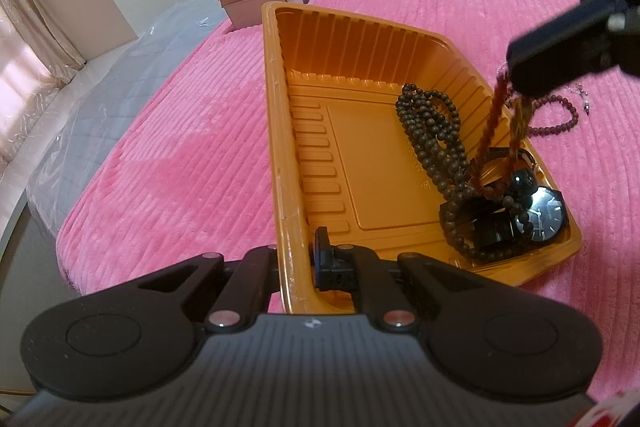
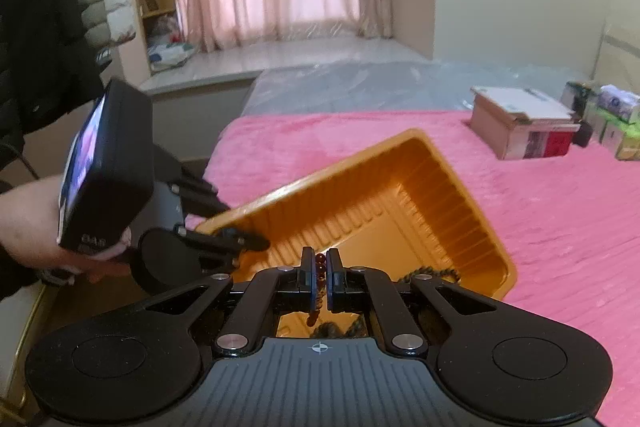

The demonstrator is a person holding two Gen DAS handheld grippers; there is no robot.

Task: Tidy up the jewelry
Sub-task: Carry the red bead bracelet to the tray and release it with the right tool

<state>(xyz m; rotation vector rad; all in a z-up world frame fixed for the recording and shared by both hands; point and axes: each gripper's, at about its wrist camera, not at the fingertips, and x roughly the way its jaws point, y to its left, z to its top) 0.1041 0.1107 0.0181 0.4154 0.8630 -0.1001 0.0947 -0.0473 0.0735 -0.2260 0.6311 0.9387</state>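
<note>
- Hanging from the right tool (image 2: 319,269), a reddish-brown bead strand (image 1: 490,131) is pinched between its nearly closed fingers; its lower end reaches the tray's contents.
- Left tool (image 1: 298,259) grips the near rim of the orange tray (image 1: 276,131), one finger inside the wall, one outside.
- That tray sits on the pink bed cover (image 1: 168,163) and holds a dark bead necklace (image 1: 434,135) and a black watch (image 1: 546,217) in its right corner.
- Another purplish bead bracelet (image 1: 560,115) lies on the cover just beside the tray.
</note>
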